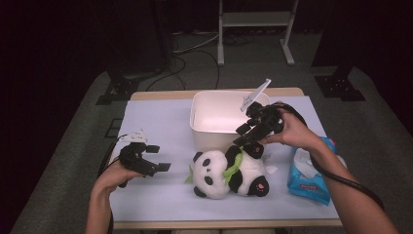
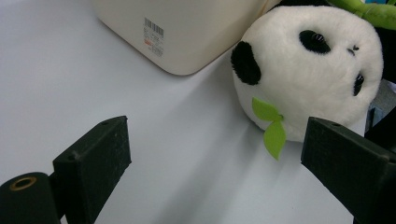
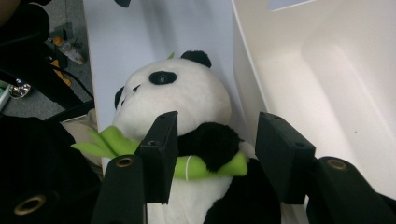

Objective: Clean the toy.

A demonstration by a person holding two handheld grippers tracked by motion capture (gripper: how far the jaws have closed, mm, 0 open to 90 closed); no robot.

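The plush panda (image 1: 226, 171) lies just in front of the white bin (image 1: 220, 119). The right gripper (image 1: 247, 138) hovers over its arm, jaws apart. The left gripper (image 1: 157, 163), also spread, sits beside the panda, farther from the bin.

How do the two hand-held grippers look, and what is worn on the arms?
Both the left gripper and the right gripper are black, with blocky rectangular fingers, a pale grey plate on top and a thick black trailing cable. The forearms are bare, without sleeves.

The desk (image 1: 156, 122) carries 3 things: a white bin (image 1: 214, 124), a panda (image 1: 226, 173) just before it, and a wipes pack (image 1: 311, 178) right of the panda.
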